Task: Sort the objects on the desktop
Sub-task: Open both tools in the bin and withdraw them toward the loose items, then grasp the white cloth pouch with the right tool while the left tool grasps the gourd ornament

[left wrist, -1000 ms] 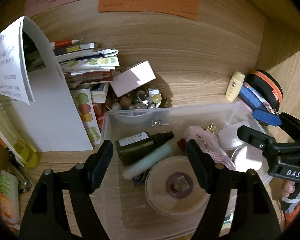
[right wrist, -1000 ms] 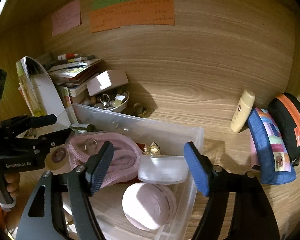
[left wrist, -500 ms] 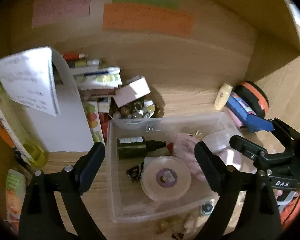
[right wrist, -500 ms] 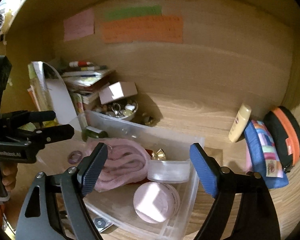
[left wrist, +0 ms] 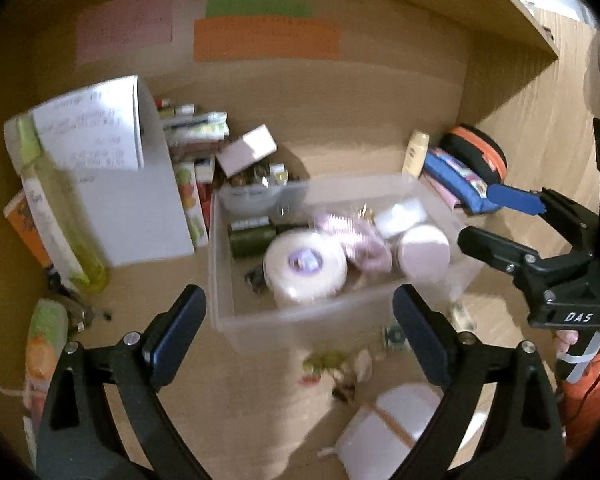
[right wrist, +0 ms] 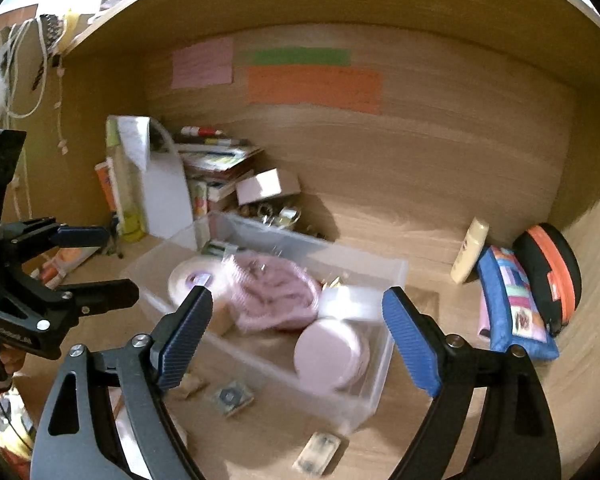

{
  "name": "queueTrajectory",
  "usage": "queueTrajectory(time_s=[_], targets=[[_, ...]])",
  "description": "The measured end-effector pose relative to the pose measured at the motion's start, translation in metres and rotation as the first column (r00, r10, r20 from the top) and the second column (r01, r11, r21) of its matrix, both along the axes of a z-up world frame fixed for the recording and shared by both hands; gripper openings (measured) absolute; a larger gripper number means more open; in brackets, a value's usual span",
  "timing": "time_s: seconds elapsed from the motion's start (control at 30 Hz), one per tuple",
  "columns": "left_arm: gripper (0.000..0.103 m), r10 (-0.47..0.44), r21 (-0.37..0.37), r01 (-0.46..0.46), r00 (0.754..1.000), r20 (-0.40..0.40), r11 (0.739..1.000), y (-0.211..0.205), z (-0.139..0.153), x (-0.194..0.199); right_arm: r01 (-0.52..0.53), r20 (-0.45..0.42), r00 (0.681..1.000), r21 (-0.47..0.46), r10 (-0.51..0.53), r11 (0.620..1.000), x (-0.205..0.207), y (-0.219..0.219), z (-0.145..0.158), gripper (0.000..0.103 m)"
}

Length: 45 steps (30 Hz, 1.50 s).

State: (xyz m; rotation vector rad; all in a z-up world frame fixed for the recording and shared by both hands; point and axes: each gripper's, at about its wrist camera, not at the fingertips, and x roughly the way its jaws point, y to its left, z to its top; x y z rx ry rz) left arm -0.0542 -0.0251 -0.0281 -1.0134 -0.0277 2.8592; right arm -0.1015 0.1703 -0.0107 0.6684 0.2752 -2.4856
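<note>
Your left gripper (left wrist: 298,314) and right gripper (right wrist: 298,320) have just been opening; both spread, empty. Right gripper body reads "DAS" at 3 o'clock. Clear bin (left wrist: 300,320) sits ahead, 12 o'clock; wall notes (left wrist: 266,40) beyond, writing unreadable.

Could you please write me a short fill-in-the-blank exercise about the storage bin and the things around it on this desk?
1. The round white tape roll lies inside the clear plastic ____.
2. The widest paper note stuck on the back wall is ____ in colour.
3. The cream bottle stands beside a ____ pencil pouch.
4. Both the left gripper and the right gripper are ____, holding nothing.

Missing words: bin; orange; blue; open
</note>
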Motion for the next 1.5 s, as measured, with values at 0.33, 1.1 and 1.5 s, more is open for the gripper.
queueTrajectory(time_s=[0.33, 1.1, 1.5], targets=[[0.096, 0.029, 0.019, -0.033, 0.986, 0.161, 0.999, -0.009, -0.053, 0.002, -0.029, 0.12, 0.992, -0.011, 0.03, 1.0, 0.023, 0.006, -0.035, 0.085], [0.039, -0.082, 0.013, 0.081, 0.973, 0.214, 0.997, 0.009, -0.082, -0.023, -0.25, 0.353, 0.903, -0.031, 0.244, 0.968, 0.055, -0.027, -0.091, 0.067], [0.03, -0.082, 0.017, 0.081, 0.977, 0.199, 0.997, 0.009, -0.082, -0.024, -0.31, 0.386, 0.865, -0.089, 0.319, 0.947, 0.059, -0.031, -0.095, 0.029]])
